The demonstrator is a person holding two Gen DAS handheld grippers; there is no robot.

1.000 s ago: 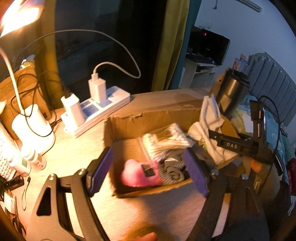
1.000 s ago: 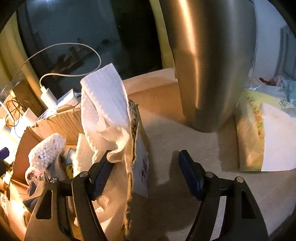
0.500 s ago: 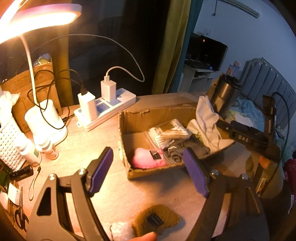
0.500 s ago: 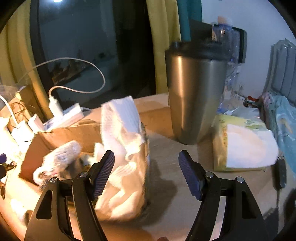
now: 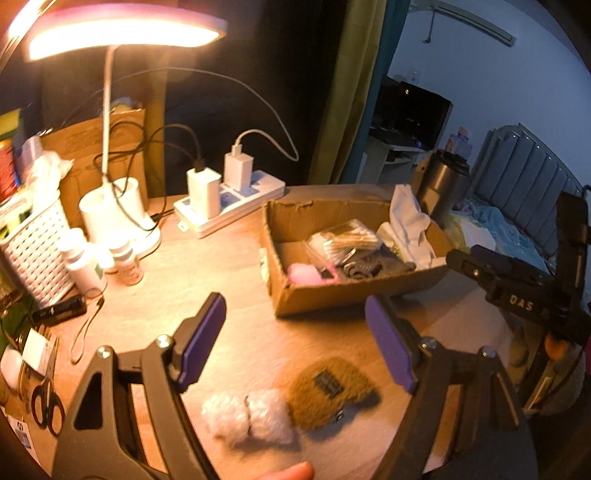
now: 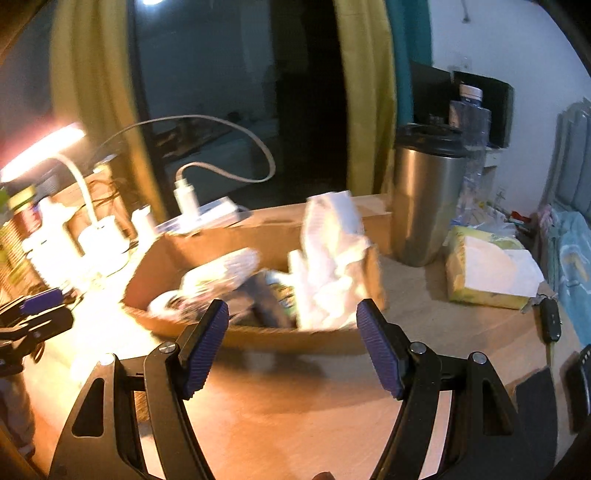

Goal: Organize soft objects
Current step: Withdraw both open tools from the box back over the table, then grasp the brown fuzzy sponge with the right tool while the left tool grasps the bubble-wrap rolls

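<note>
Worktop (image 5: 240, 266): wooden, crowded, lit by a lamp (image 5: 122, 33) at 11 o'clock.
Box (image 5: 354, 295): cardboard, at 1 o'clock in the left view; it holds a white cloth (image 5: 406, 225), a pink sock (image 5: 306, 275) and other soft things.
Loose things: a brown sock (image 5: 332, 391) and a white fluffy bundle (image 5: 247, 415) lie on the worktop at 6 o'clock, outside the box.
Left gripper (image 5: 295, 343): jaws apart, empty, above the loose things.
Right gripper (image 6: 291, 347): jaws apart, empty, before the box.
Risk: the white cloth hangs over the box wall; I judge a careless pass could pull it out. The steel cup (image 6: 424, 199) beside the box could be knocked.
</note>
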